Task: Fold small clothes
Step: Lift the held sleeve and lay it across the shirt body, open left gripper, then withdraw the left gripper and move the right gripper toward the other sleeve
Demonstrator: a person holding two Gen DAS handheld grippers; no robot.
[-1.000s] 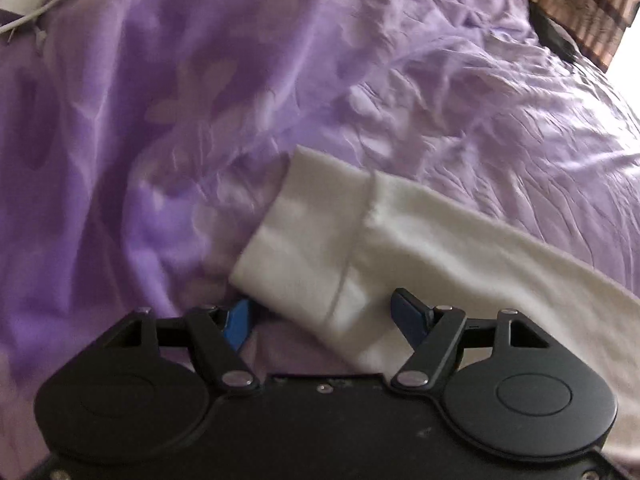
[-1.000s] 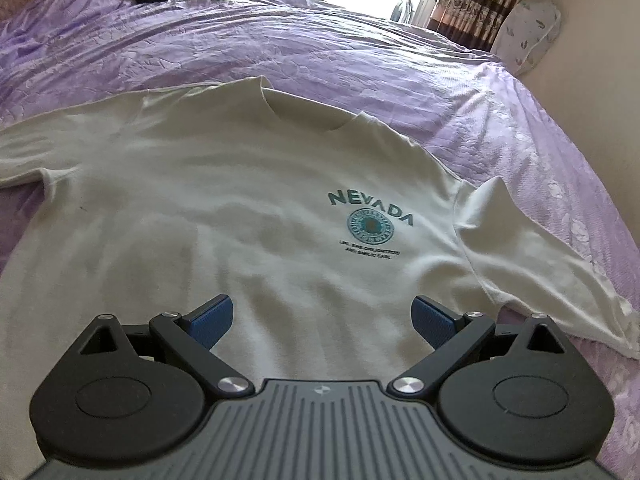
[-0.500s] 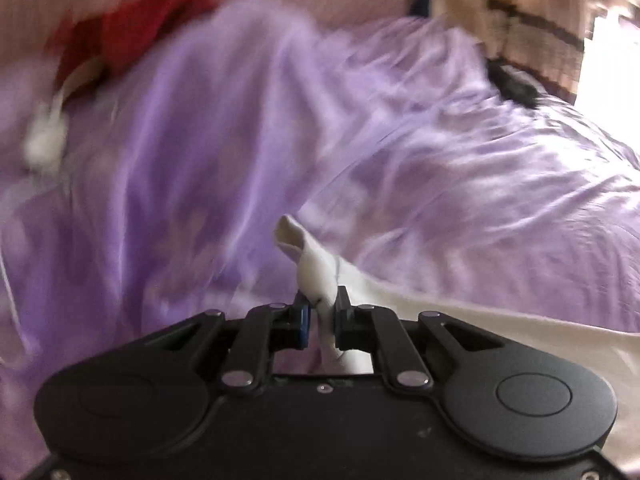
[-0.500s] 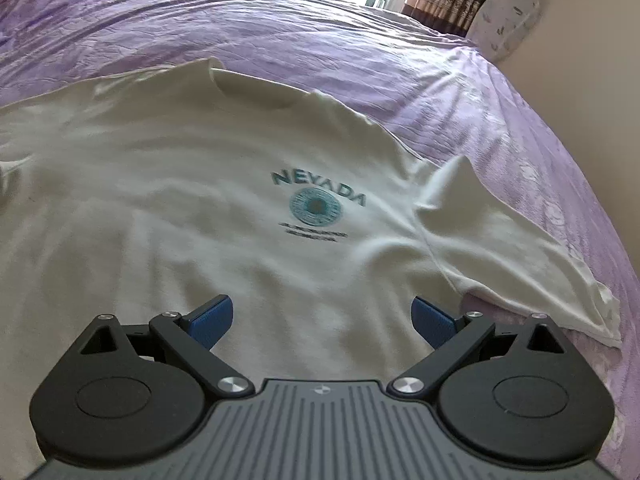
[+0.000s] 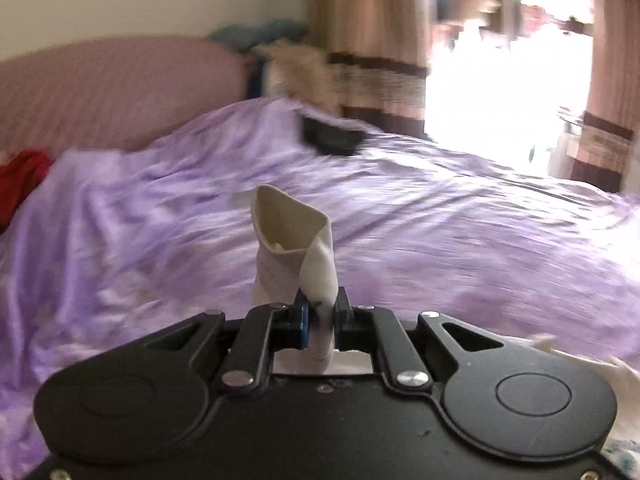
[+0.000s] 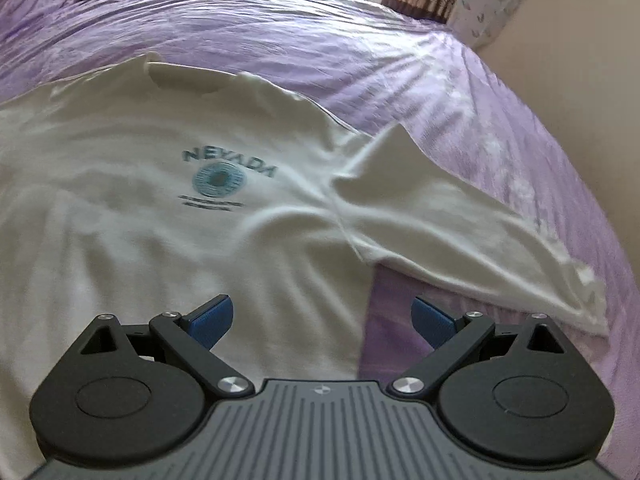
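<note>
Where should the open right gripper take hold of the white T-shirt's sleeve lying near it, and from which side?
Probably at the cuff end of the flat sleeve, coming in from the outer edge over the purple bedsheet. The sleeve lies spread away from the T-shirt body, so its hem is free there. The right gripper is open just short of it; the left gripper already pinches the other sleeve.

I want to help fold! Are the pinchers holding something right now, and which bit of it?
The left gripper is shut on the white T-shirt's sleeve, pinching it near the cuff. The right gripper is open over the T-shirt, holding nothing.
</note>
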